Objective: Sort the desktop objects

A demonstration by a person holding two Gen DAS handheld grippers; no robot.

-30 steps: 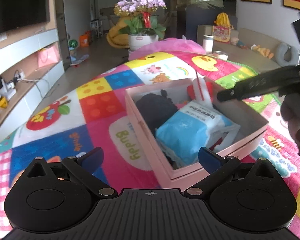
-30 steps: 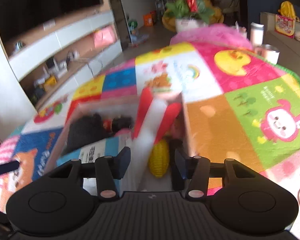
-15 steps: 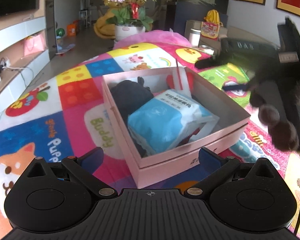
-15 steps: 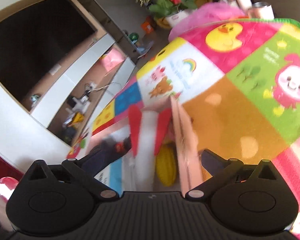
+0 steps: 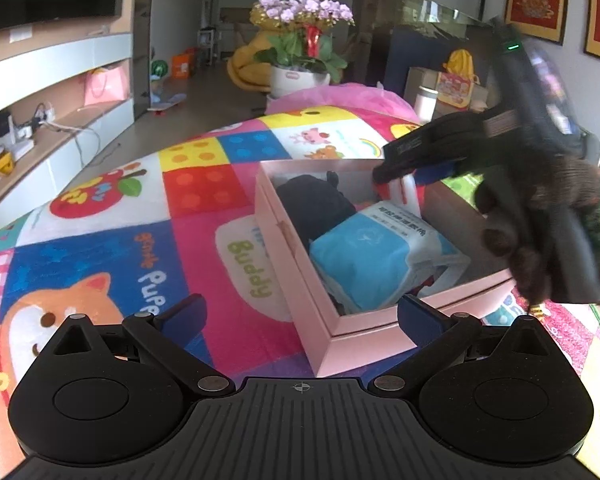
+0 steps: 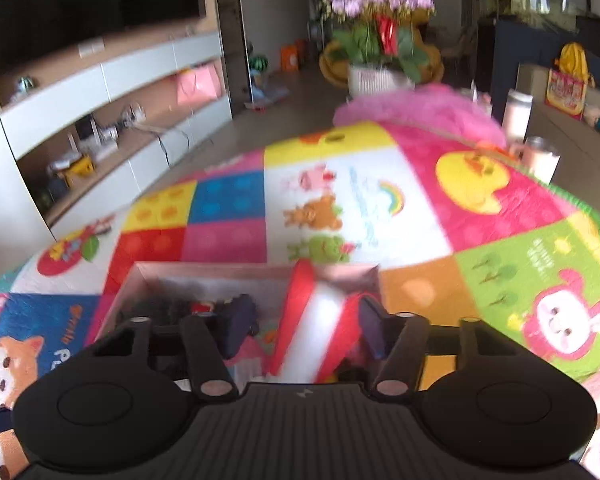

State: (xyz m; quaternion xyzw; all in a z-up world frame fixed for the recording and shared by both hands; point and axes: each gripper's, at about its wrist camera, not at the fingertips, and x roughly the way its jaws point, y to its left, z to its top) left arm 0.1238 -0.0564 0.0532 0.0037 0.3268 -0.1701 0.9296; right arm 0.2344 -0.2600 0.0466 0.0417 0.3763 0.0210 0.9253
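A pink box (image 5: 296, 252) sits on the colourful play mat (image 5: 204, 188). It holds a black soft item (image 5: 312, 204), a blue tissue pack (image 5: 376, 256) and a red-and-white packet (image 5: 404, 196). My left gripper (image 5: 300, 316) is open and empty at the box's near corner. My right gripper (image 6: 304, 322) is over the far end of the box (image 6: 204, 270), its fingers either side of the red-and-white packet (image 6: 320, 320); whether they press it is unclear. It also shows in the left wrist view (image 5: 404, 164), held by a gloved hand (image 5: 540, 232).
A flower pot (image 5: 300, 76) stands beyond the mat, with pink cloth (image 5: 340, 96) at the mat's far edge. A white tumbler (image 6: 516, 116) and a cup (image 6: 540, 158) stand at the right. TV shelves (image 5: 52, 92) run along the left wall.
My right gripper swung back over the box's far end and its fingers narrowed around the red-and-white packet. My left gripper drew back left; the box now sits more to its right.
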